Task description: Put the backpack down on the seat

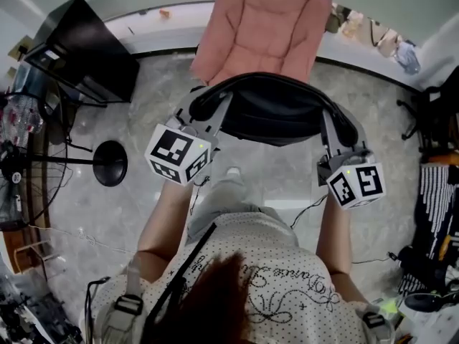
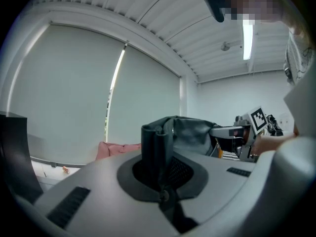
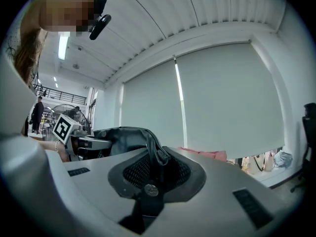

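A black backpack point(image 1: 276, 110) hangs in the air between my two grippers, just in front of the pink padded seat point(image 1: 262, 27). My left gripper point(image 1: 204, 110) is shut on the backpack's left strap point(image 2: 157, 152). My right gripper point(image 1: 331, 131) is shut on a thinner strap point(image 3: 154, 154) at the backpack's right side. In the left gripper view the backpack's body point(image 2: 190, 132) bulges behind the jaws, with the pink seat point(image 2: 116, 149) low at the left. In the right gripper view the backpack point(image 3: 123, 137) lies to the left and the seat point(image 3: 207, 154) shows behind the jaws.
A black box-like unit point(image 1: 86, 49) stands at the left on a stand with a round black base point(image 1: 109, 163). A white ledge point(image 1: 143, 20) runs along the wall behind the seat. Cluttered racks point(image 1: 437, 213) line the right side, and cables point(image 1: 308, 208) lie on the marble floor.
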`<act>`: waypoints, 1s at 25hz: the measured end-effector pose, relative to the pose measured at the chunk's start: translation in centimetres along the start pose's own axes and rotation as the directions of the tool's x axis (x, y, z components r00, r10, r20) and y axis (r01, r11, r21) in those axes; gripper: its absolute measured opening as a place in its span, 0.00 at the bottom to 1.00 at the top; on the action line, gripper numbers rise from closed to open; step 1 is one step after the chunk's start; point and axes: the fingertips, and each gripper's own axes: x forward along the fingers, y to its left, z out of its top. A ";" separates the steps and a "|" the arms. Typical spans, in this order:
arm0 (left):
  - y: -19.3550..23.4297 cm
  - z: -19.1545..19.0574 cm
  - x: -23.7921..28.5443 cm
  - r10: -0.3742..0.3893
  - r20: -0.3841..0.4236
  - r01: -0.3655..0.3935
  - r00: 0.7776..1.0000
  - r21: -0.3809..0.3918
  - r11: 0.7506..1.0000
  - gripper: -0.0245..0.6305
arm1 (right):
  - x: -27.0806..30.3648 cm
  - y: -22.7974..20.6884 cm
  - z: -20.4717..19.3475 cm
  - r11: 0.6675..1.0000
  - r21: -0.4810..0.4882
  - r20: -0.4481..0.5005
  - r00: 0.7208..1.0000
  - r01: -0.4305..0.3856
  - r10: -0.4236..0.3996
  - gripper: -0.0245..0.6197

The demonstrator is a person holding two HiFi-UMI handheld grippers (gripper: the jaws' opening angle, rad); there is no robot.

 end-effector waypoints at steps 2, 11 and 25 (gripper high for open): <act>1.8 0.6 1.2 -0.013 0.006 0.013 1.000 0.008 1.000 0.05 | 1.8 -0.4 0.5 1.000 -0.001 0.011 1.000 0.012 -0.012 0.14; 7.9 2.7 5.4 -0.021 0.024 0.020 0.999 0.044 0.999 0.05 | 8.6 -2.4 2.0 1.000 0.005 0.043 0.999 0.031 -0.031 0.14; 13.7 1.7 16.8 0.112 -0.024 -0.112 0.993 -0.001 0.994 0.05 | 19.0 -12.5 0.5 0.993 0.055 -0.009 0.995 -0.102 0.103 0.14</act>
